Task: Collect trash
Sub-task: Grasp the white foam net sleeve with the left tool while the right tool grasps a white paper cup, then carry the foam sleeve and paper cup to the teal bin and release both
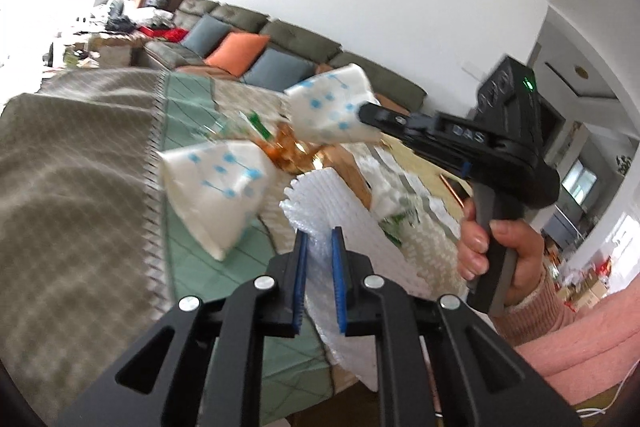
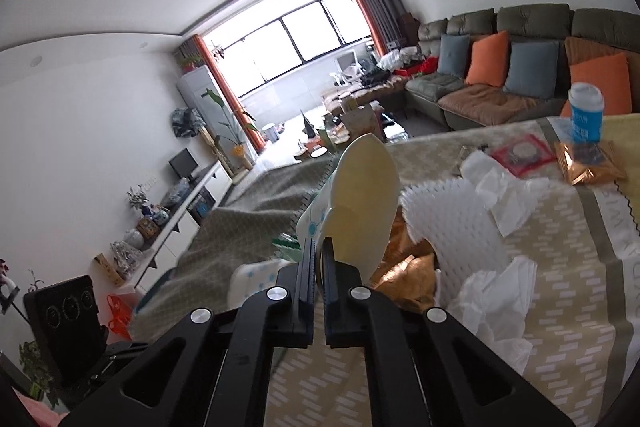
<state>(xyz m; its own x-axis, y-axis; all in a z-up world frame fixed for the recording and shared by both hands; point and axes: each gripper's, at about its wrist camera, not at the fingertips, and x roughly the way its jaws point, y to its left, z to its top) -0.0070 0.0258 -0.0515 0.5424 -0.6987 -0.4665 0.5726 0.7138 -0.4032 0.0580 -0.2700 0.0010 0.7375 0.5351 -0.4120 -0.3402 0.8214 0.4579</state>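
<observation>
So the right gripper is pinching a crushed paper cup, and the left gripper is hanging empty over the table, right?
Not quite. The left gripper isn't empty: the left wrist view shows it shut on the white foam sheet. The right gripper does pinch the crushed paper cup.

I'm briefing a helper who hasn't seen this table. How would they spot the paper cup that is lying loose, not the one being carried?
Start at the cloth-covered table and find the green strip by its fringe. The loose paper cup lies there on its side, crushed, left of the white foam netting. Its twin, the held paper cup, has the same blue dots but is pinched in the right gripper above the table.
</observation>
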